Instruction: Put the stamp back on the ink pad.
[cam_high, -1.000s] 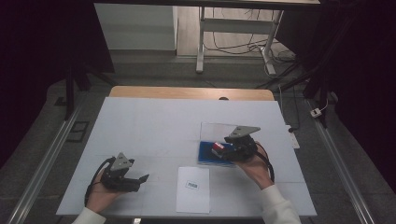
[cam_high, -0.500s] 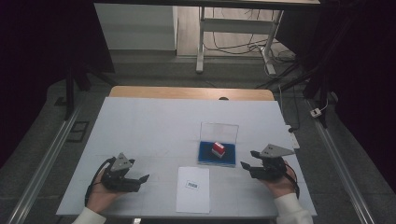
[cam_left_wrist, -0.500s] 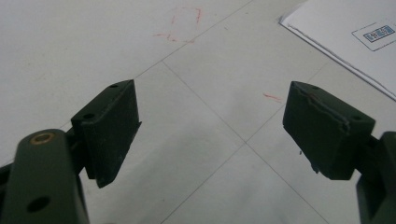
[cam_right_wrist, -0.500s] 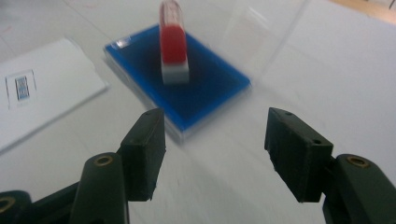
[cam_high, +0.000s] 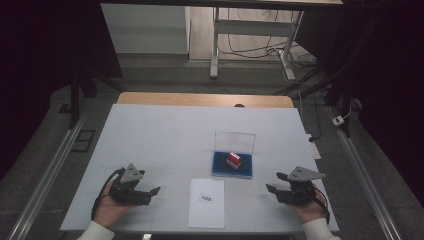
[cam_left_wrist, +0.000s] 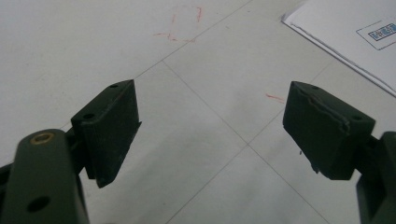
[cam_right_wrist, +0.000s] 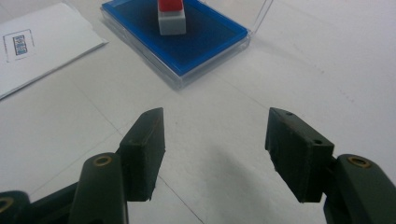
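Since a second ago the right gripper (cam_high: 284, 186) has drawn away from the blue ink pad (cam_high: 232, 164) toward the near right edge of the table (cam_high: 160, 130), while the left gripper (cam_high: 148, 191) has kept its place at the near left.

From the high view, the red and white stamp (cam_high: 233, 160) stands upright on the ink pad, whose clear lid is tipped open behind it. A white sheet (cam_high: 207, 203) lies just in front of the pad, bearing one small boxed print near its middle. Both grippers rest low by the table's near edge, well apart from stamp and sheet, each with jaws spread and nothing between them.

In the left gripper view, the jaws stand wide over bare table, with a corner of the sheet (cam_left_wrist: 355, 37) and its print at the upper right.

In the right gripper view, the open jaws point toward the ink pad (cam_right_wrist: 187, 35), where the stamp (cam_right_wrist: 171, 16) sits on the blue surface; the sheet (cam_right_wrist: 42, 39) lies to the left.

Judging by the print on the paper and the stamp set back on its pad, the stamping looks finished, and little seems left beyond perhaps closing the lid.
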